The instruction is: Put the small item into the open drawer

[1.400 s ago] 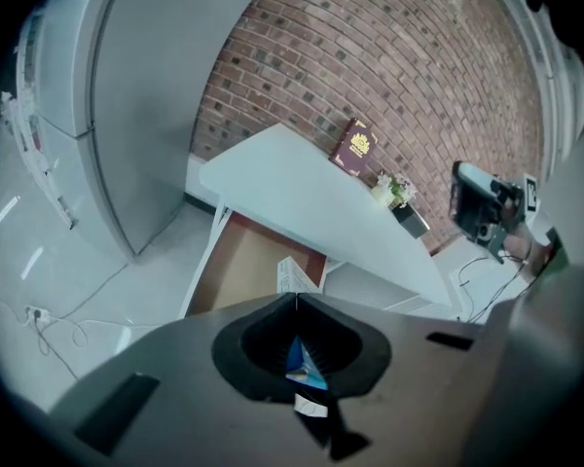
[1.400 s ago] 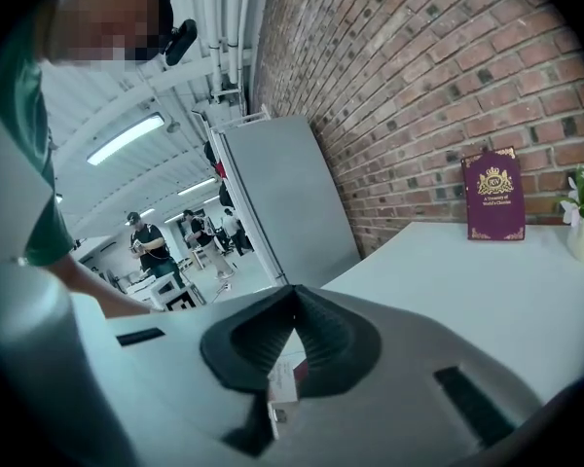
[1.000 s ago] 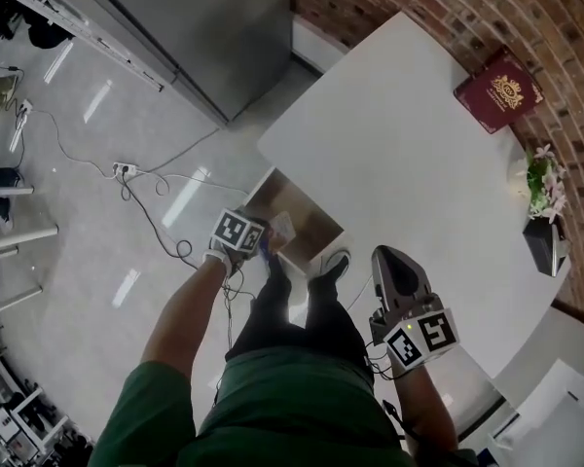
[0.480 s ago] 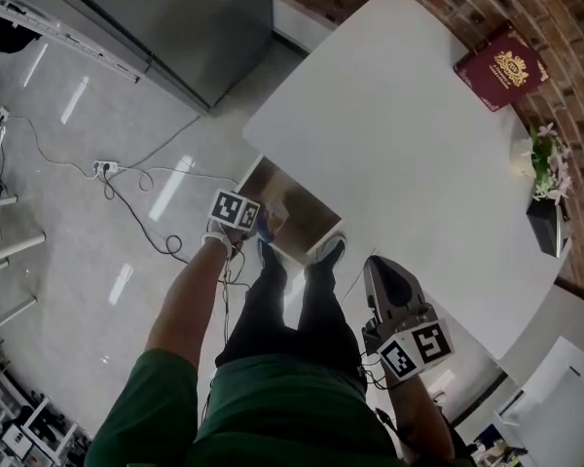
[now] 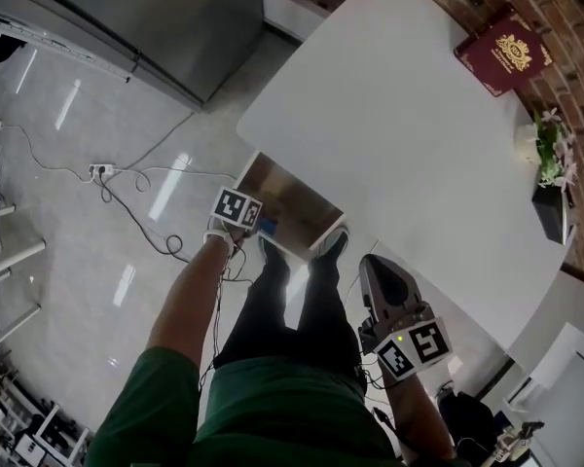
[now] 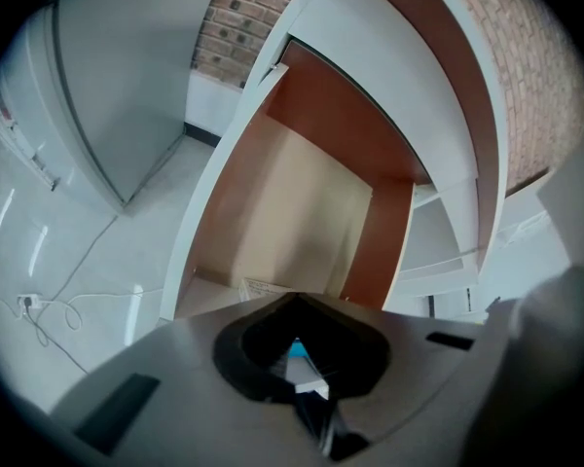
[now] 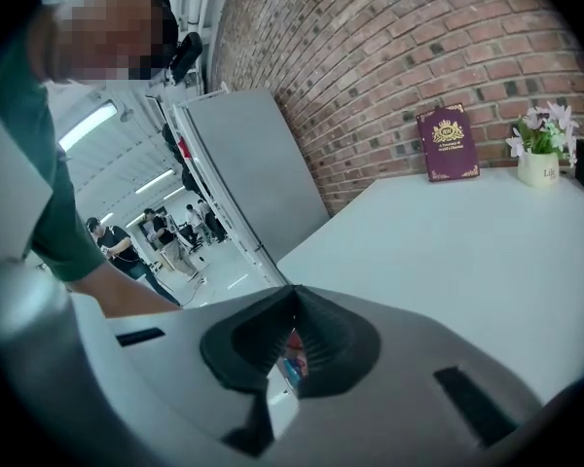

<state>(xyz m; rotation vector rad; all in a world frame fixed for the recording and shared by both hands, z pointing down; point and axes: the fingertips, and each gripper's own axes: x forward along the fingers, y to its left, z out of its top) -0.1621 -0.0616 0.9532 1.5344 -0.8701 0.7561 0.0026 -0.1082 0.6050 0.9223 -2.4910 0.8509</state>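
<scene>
Blue and white, thin and flat: that was the small item (image 6: 305, 376), pinched between the closed jaws of my left gripper (image 6: 296, 317). The packet sat deep in the dark pads with only a sliver showing.

Just past the jaw tips lay the open drawer (image 6: 297, 212), brown walls and a pale bare floor, with a scrap of white paper (image 6: 271, 287) at its near end. From the head view I put the gripper right at the drawer's near-left corner, not clearly over the middle.

That was my worry. If I let go there, I judged a packet this light could tip over the white rim and land on the floor by the person's shoes (image 5: 333, 244). Pushing further in carried its own risk, because the white table (image 5: 399, 134) overhangs the back of the drawer and the gripper could knock its edge.

My right gripper (image 7: 294, 309) hung near the table's near edge, well apart from the drawer, with 2 jaws drawn together. A thin streak of red and blue showed in the slit between them, and I could not tell what it was.
</scene>
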